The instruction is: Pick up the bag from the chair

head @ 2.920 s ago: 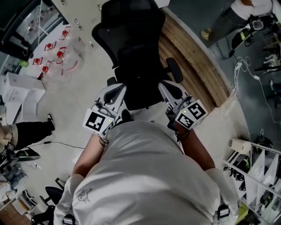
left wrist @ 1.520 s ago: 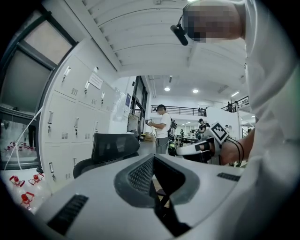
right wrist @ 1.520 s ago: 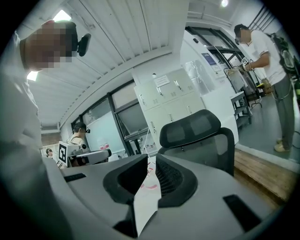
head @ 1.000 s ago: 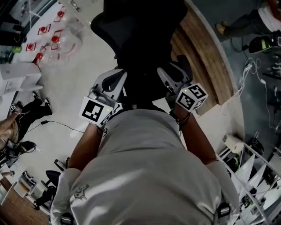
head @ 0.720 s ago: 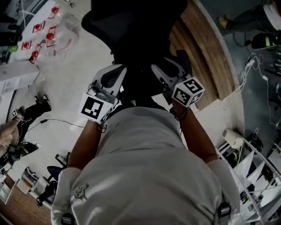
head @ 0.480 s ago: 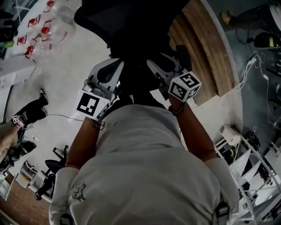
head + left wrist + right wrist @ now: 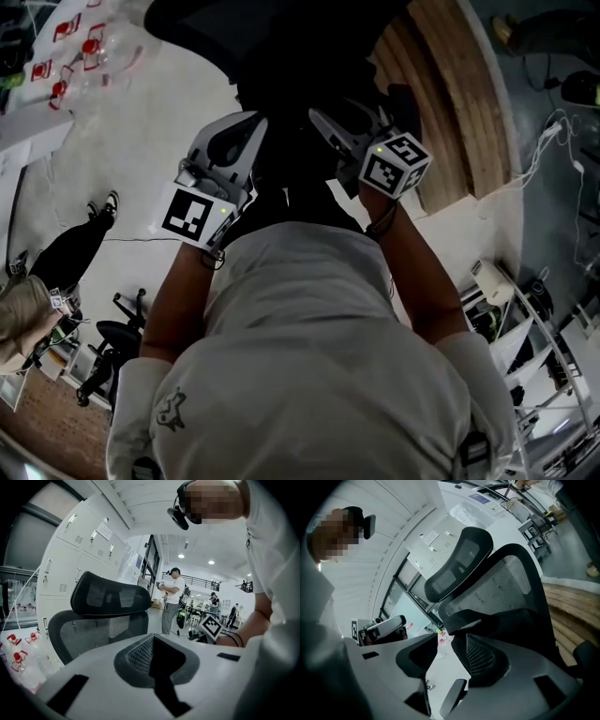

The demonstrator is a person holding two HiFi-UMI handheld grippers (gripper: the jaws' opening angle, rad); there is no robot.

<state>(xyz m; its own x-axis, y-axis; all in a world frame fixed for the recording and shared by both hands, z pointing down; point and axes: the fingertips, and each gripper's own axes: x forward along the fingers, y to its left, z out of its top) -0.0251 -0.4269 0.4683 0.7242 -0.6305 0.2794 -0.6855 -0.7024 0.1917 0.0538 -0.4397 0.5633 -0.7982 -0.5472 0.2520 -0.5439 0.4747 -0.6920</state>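
Opening empty jaws of right gripper [image 7: 444,637]

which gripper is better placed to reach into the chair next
Probably right. The right gripper has just been opening its jaws, nothing between them, and faces the chair seat. The left gripper has its jaws together. The bag itself is hard to make out.

Office chair [image 7: 281,56]: 1, w/ 1 headrest [image 7: 110,595]. Grippers: 2, i.e. left gripper [image 7: 246,127] + right gripper [image 7: 330,122], 1 marker cube [image 7: 195,214] each, so 2 cubes. Red-capped bottles [image 7: 17,659]: 3 countable in left gripper view. Bystanders there: 1 near [image 7: 174,599], approx. 2 more further back, too small to be sure. Ceiling lights [image 7: 181,556]: 2.
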